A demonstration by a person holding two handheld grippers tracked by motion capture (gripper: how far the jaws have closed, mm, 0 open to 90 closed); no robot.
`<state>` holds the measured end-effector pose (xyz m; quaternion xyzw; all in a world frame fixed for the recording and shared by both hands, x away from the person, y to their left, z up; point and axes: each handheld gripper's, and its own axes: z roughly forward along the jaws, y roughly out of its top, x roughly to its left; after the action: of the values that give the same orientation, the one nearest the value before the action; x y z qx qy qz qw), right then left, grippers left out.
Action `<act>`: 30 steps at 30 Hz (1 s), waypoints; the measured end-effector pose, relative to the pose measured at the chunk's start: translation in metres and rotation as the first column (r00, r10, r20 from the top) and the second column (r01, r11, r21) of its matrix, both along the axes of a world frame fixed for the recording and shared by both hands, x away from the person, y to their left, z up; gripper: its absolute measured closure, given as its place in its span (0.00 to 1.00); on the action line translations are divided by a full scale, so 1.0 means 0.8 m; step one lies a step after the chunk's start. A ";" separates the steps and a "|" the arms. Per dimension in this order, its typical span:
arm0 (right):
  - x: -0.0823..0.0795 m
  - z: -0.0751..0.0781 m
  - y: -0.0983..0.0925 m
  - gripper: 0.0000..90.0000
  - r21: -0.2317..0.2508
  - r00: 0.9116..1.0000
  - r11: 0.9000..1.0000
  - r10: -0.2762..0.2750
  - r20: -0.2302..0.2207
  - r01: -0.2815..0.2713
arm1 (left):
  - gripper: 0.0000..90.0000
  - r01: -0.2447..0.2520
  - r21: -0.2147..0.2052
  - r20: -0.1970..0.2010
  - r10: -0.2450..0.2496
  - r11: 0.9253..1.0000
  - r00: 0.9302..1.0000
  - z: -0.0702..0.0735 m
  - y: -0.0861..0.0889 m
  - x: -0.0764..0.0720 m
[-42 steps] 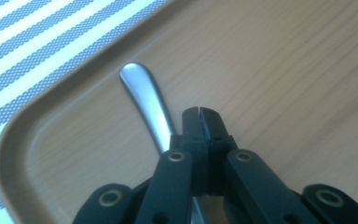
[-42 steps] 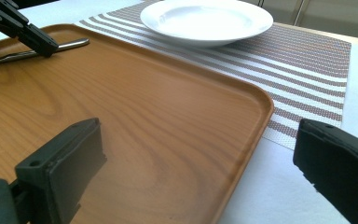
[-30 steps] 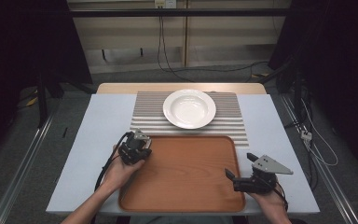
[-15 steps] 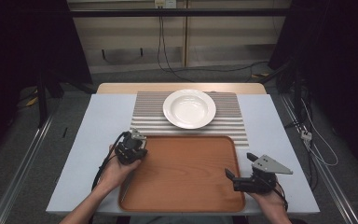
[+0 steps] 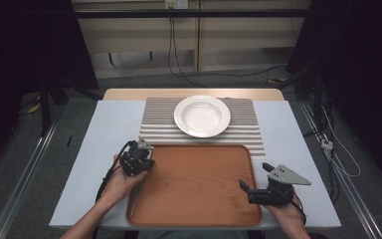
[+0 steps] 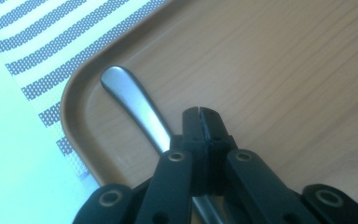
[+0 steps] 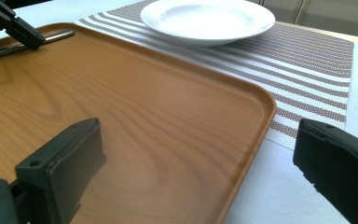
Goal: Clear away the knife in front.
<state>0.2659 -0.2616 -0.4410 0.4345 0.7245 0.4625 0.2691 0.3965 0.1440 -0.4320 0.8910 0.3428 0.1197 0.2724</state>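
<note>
1. We hold a two-jaw gripper in each hand at a white table (image 5: 104, 129); a brown wooden tray (image 5: 194, 184) lies at the near edge between our hands.

2. Our left gripper (image 6: 200, 114) stands over the tray's left side, its black jaws pressed together with no gap between the tips. In the high view this left gripper sits at the tray's far-left corner, held in our left hand (image 5: 117, 181).

3. A piece of metal cutlery (image 6: 135, 109) lies flat on the tray along its left rim, its rounded handle end pointing toward the tray's corner. In the left gripper view the shaft runs beneath the closed jaws and comes out below them; whether the jaws touch it we cannot tell. Its working end is hidden.

4. Our right gripper (image 7: 193, 163) rests at the tray's near-right corner, jaws spread wide: one pad hangs over the tray's wood, the other over the white table outside the rim. Nothing lies between them.

5. Beyond the tray a striped placemat (image 5: 154, 124) covers the middle of the table, touching the tray's far edge.

6. A white shallow plate (image 5: 202, 115) sits on the placemat, well apart from both grippers.
</note>
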 end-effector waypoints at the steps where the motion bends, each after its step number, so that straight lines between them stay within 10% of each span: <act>1: 0.000 0.000 0.000 0.02 -0.002 1.000 1.000 0.000 0.001 0.000 | 1.00 0.002 0.006 0.002 -0.002 1.000 1.000 0.000 0.001 0.000; 19: 0.000 0.000 0.000 0.02 0.002 1.000 1.000 0.000 -0.001 0.000 | 0.91 -0.004 -0.049 0.005 0.004 0.999 1.000 0.003 0.016 -0.003; 23: 0.000 0.000 0.001 0.02 0.001 1.000 1.000 0.001 0.000 -0.001 | 0.67 -0.021 -0.125 0.032 0.026 0.992 0.999 0.011 0.020 -0.004; 25: 0.000 0.000 0.000 0.02 0.003 1.000 1.000 -0.001 -0.001 0.001 | 0.38 -0.040 -0.141 0.062 0.049 0.989 0.997 0.015 0.020 -0.005; 30: 0.001 0.000 0.000 0.02 0.003 1.000 1.000 0.002 -0.002 -0.002 | 0.12 -0.048 -0.202 0.071 0.063 0.978 0.995 0.028 0.020 -0.007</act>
<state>0.2664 -0.2613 -0.4410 0.4346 0.7245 0.4635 0.2674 0.3907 0.1602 -0.4095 0.8439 0.3670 0.1265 0.3703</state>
